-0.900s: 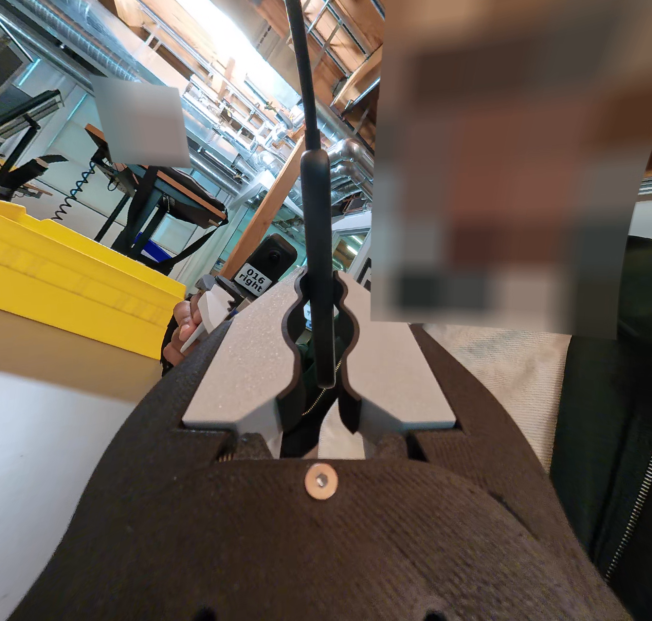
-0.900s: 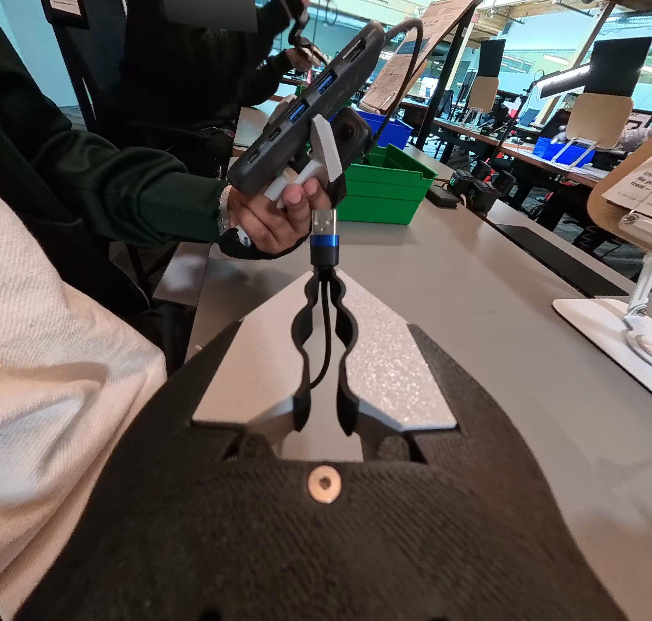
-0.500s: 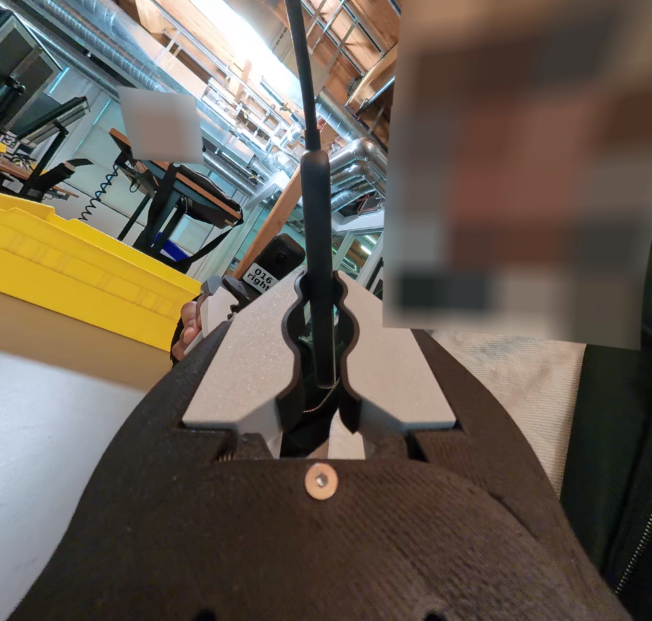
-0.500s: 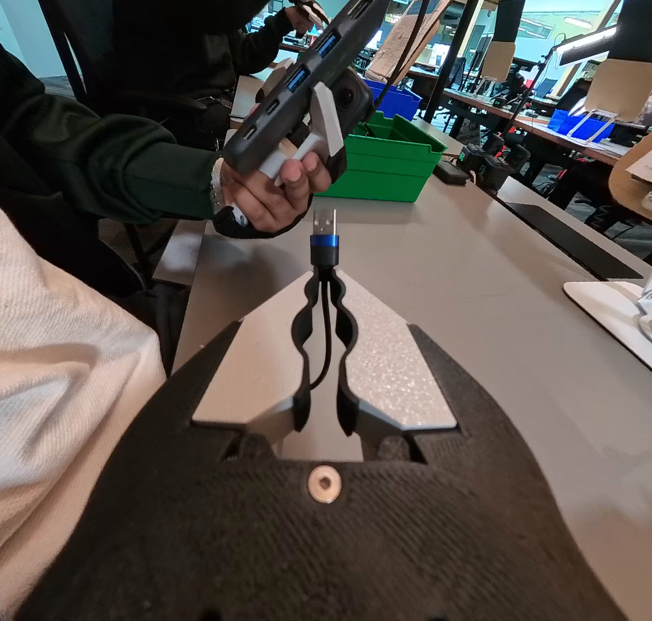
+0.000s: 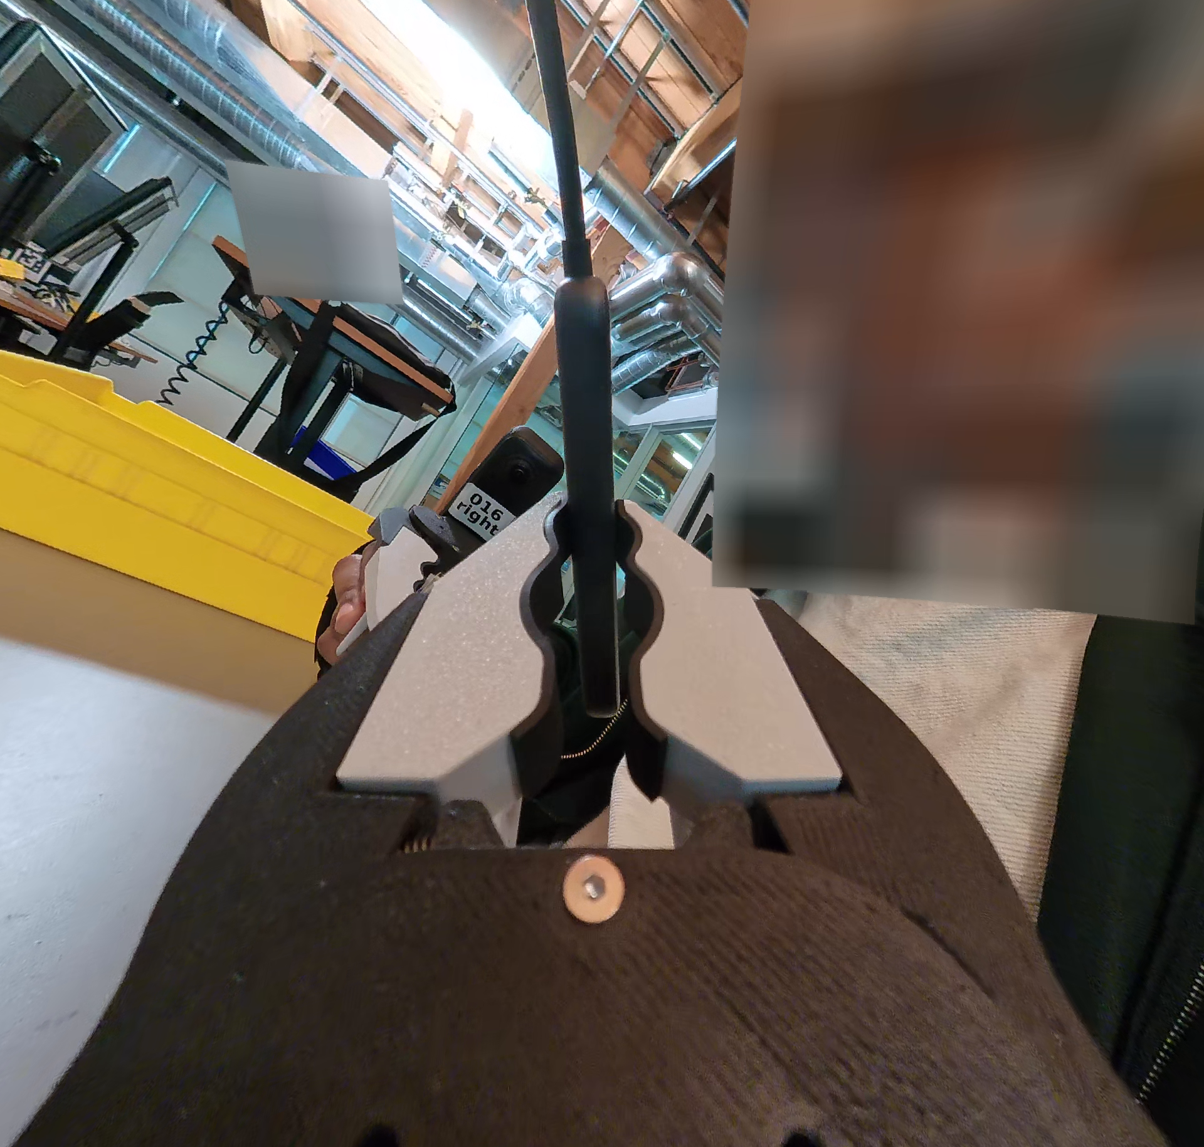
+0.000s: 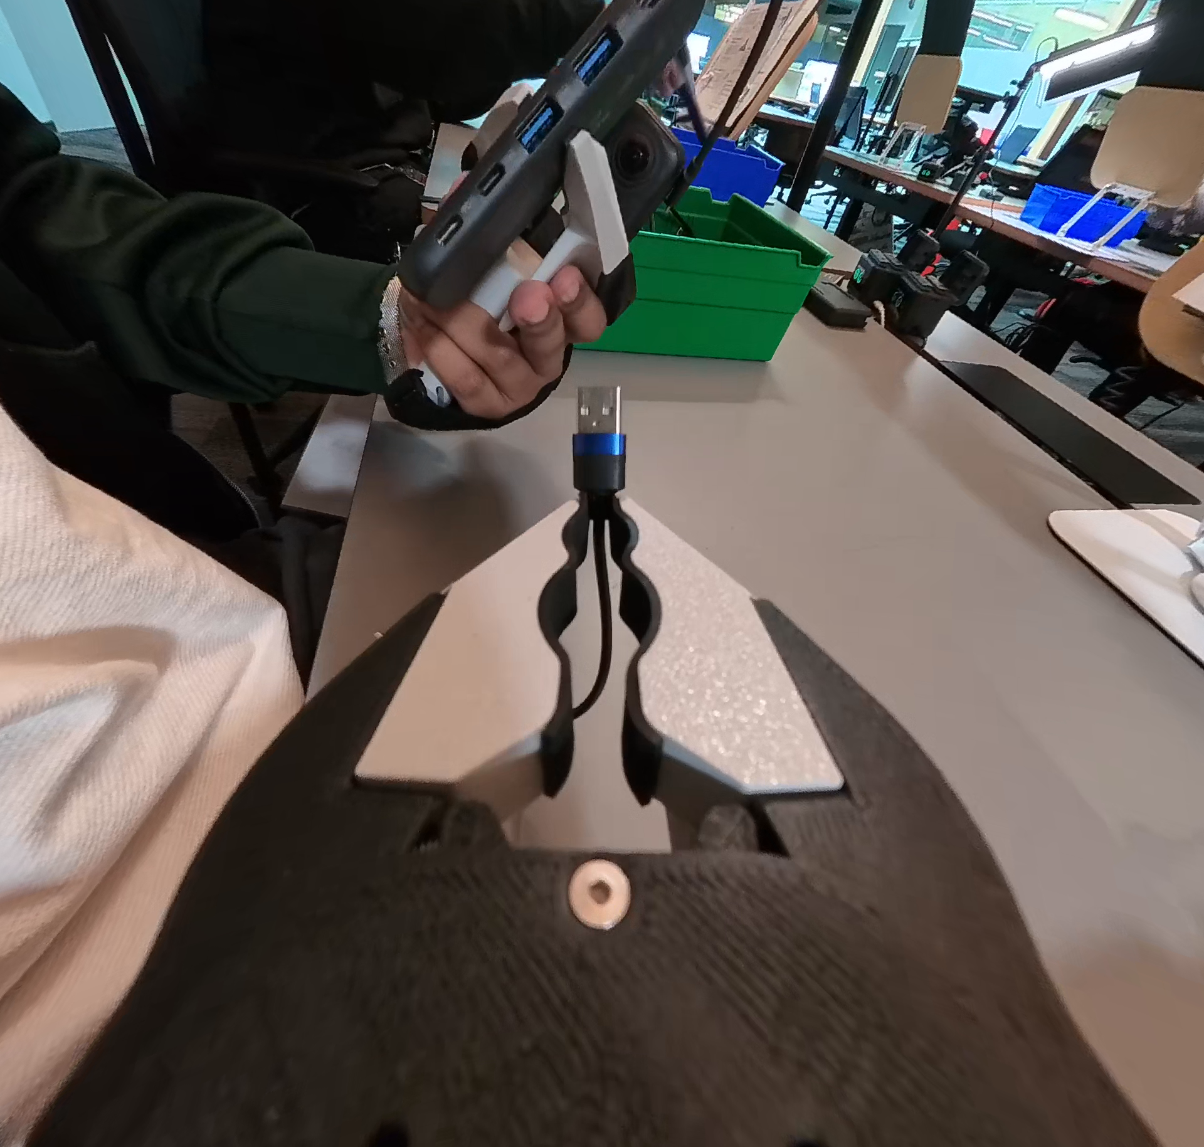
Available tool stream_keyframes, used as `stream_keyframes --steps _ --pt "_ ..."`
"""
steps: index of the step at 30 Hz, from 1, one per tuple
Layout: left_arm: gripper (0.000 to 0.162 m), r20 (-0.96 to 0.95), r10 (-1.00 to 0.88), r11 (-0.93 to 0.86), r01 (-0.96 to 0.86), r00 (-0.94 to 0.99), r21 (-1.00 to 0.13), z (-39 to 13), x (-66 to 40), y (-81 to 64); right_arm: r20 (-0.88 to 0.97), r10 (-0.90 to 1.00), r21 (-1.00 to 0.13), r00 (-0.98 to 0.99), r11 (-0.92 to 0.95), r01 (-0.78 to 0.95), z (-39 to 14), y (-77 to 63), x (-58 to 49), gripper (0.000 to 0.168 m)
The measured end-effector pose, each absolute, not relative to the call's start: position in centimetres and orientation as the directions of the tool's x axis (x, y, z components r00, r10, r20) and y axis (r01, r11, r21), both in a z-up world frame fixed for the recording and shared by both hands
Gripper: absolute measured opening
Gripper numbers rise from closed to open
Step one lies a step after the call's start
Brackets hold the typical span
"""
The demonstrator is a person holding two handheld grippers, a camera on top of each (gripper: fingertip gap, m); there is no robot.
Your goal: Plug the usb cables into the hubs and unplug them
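Note:
My left gripper (image 5: pixel 589 516) is shut on a dark grey USB hub (image 5: pixel 584 464), seen edge-on, with its black cable rising out of the top of the view. In the right wrist view the same hub (image 6: pixel 554 145) is held tilted in the air at upper centre, showing blue ports and small oval ports. My right gripper (image 6: pixel 599 506) is shut on a USB cable just behind its plug (image 6: pixel 598 438), which has a blue band and silver tip. The plug points forward, below and apart from the hub.
A green bin (image 6: pixel 703 288) stands on the grey table (image 6: pixel 847 529) behind the hub. A white base (image 6: pixel 1133 562) lies at the right edge. A yellow bin (image 5: pixel 150 497) is at the left. A person's white and dark green clothing fills the near side.
The hub has come nearer and higher in the right wrist view. The plug stays in the right gripper, pointing forward, and has dropped further below the hub.

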State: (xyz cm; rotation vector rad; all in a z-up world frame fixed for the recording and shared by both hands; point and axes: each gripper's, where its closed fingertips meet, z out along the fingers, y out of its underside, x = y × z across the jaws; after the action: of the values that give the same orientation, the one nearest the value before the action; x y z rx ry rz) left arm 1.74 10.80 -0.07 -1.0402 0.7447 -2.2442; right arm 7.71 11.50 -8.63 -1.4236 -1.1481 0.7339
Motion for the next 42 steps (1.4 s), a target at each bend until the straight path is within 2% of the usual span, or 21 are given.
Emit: stream_keyframes --steps 9,13,16,26,34,38,42 --pt "0.008 0.577 -0.668 -0.715 0.188 -0.470 -0.674 -1.7 3.0 11.7 0.166 0.923 -0.964 0.346 0.079 0.252 -8.8 11.7 7.8 0.005" --pt "0.008 0.704 -0.682 -0.724 0.042 -0.198 -0.689 -6.8 5.3 13.7 0.206 0.899 -0.942 0.387 0.075 0.326 -9.8 12.6 8.2 0.005" --pt "0.008 0.712 -0.701 -0.711 -0.045 -0.048 -0.702 -9.6 5.9 14.4 0.269 0.872 -0.898 0.408 0.074 0.433 -11.1 13.4 8.7 0.005" --pt "0.008 0.643 -0.762 -0.648 -0.120 0.084 -0.752 -11.5 6.2 14.8 0.491 0.788 -0.676 0.371 0.077 0.733 -14.9 14.8 9.8 0.004" --pt "0.008 0.568 -0.810 -0.586 -0.239 0.146 -0.774 -13.5 6.8 14.1 0.594 0.759 -0.537 0.265 0.130 0.833 -16.2 14.4 9.4 0.004" --pt "0.008 0.567 -0.811 -0.584 -0.245 0.142 -0.774 -13.5 6.9 13.9 0.616 0.751 -0.508 0.238 0.148 0.848 -16.4 14.2 9.3 0.004" --pt "0.008 0.584 -0.800 -0.599 -0.232 0.139 -0.766 -13.4 6.8 14.1 0.601 0.755 -0.542 0.264 0.142 0.828 -15.9 14.2 9.2 0.004"
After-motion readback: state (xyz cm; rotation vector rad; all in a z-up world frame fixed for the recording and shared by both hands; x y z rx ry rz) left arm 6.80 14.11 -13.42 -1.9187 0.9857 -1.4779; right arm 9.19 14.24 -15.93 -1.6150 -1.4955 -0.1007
